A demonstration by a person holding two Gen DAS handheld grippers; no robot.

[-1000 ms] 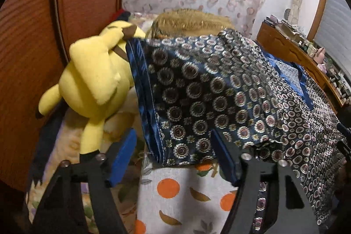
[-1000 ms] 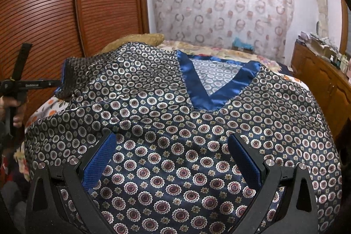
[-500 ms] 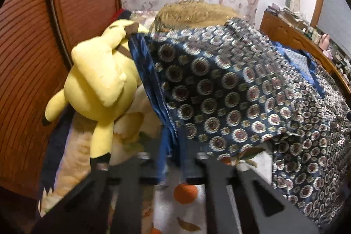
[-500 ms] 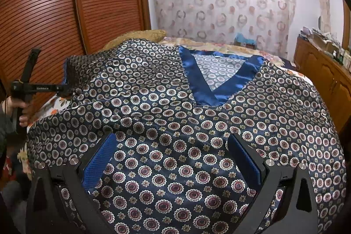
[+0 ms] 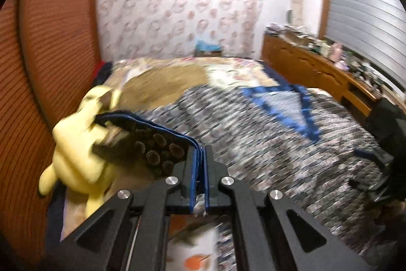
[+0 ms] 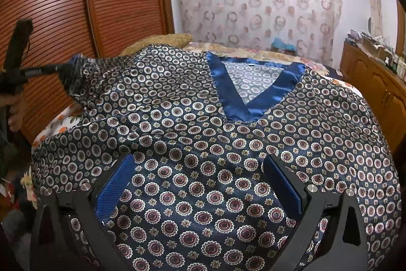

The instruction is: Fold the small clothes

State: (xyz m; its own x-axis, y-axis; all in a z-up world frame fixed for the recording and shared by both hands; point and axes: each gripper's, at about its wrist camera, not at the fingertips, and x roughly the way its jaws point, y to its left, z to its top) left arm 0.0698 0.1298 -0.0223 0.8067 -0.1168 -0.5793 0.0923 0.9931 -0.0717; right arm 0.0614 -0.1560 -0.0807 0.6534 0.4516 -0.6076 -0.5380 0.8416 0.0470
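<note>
- Left wrist view: left gripper [image 5: 199, 178] pinches the shirt's sleeve [image 5: 152, 144], lifted at centre-left.
- Right gripper [image 6: 198, 184] gapes wide over the shirt [image 6: 228, 144] spread on the bed [image 6: 53, 126].
- Sleeve fold under way; next, carry it inward.

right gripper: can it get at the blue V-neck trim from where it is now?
Probably yes. The right gripper is open over the patterned top, and the V-neck trim lies uncovered straight ahead. The left gripper clamps the sleeve off to the side.
</note>
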